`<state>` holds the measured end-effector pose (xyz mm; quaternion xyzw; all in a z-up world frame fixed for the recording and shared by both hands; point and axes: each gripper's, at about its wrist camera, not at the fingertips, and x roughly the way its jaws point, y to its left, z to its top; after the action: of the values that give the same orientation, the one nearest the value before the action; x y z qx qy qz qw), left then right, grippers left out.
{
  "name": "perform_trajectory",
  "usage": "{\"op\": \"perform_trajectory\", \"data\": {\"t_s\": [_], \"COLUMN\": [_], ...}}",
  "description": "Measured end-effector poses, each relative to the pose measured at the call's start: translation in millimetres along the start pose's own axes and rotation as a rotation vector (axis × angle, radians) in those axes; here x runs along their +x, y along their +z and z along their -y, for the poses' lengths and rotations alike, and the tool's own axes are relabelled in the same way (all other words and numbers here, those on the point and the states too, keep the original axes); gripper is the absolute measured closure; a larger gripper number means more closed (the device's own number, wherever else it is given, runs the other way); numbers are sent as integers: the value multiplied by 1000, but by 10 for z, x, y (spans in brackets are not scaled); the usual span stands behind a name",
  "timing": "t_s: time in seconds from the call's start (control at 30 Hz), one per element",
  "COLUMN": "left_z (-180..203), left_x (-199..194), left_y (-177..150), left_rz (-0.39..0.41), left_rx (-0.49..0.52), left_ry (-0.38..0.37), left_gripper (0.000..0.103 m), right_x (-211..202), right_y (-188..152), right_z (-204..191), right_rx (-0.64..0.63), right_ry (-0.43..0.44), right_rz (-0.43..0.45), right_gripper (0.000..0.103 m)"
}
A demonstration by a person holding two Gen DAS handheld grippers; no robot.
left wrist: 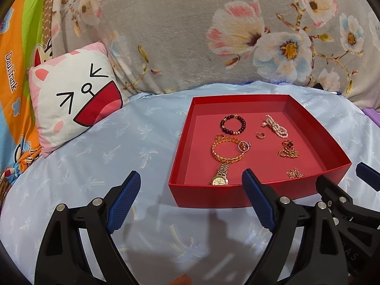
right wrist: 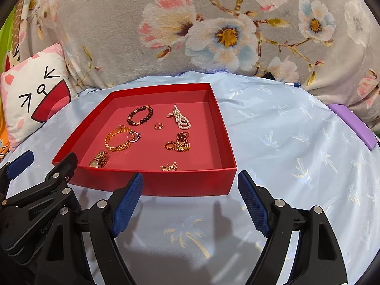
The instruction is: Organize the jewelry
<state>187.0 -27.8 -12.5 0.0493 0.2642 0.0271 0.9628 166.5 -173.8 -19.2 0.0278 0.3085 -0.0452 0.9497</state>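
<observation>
Several light, slippery jewelry pieces loose in red box (right wrist: 152, 185) at 11 o'clock on bed (right wrist: 285, 142); chains limp, watch (left wrist: 219, 179) stiffest, best pinched across band; both tools (left wrist: 190, 201) (right wrist: 190, 201) wide open, empty.

A bed under a pale blue sheet (right wrist: 285, 147) printed with palm trees carries everything. At its left edge a white and pink cat-face cushion (left wrist: 73, 104) leans against a grey blanket with large flowers (right wrist: 166, 35) that runs along the far edge. A purple object (right wrist: 353, 124) lies at the right edge, and a bright cartoon-print cloth (left wrist: 14, 76) hangs at far left.
</observation>
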Motion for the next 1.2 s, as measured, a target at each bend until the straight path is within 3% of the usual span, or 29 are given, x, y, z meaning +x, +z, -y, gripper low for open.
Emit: {"op": "perform_trajectory", "data": {"t_s": [1.2], "left_z": [20], "left_x": [-7], "left_y": [-2], "left_rz": [-2], "left_rx": [9], "left_ry": [10], "left_gripper": [18], "right_x": [9], "right_y": [-9], "right_z": [1], "right_rx": [-1], "right_ry": [-1], "right_rz": [0], "right_gripper": [23]}}
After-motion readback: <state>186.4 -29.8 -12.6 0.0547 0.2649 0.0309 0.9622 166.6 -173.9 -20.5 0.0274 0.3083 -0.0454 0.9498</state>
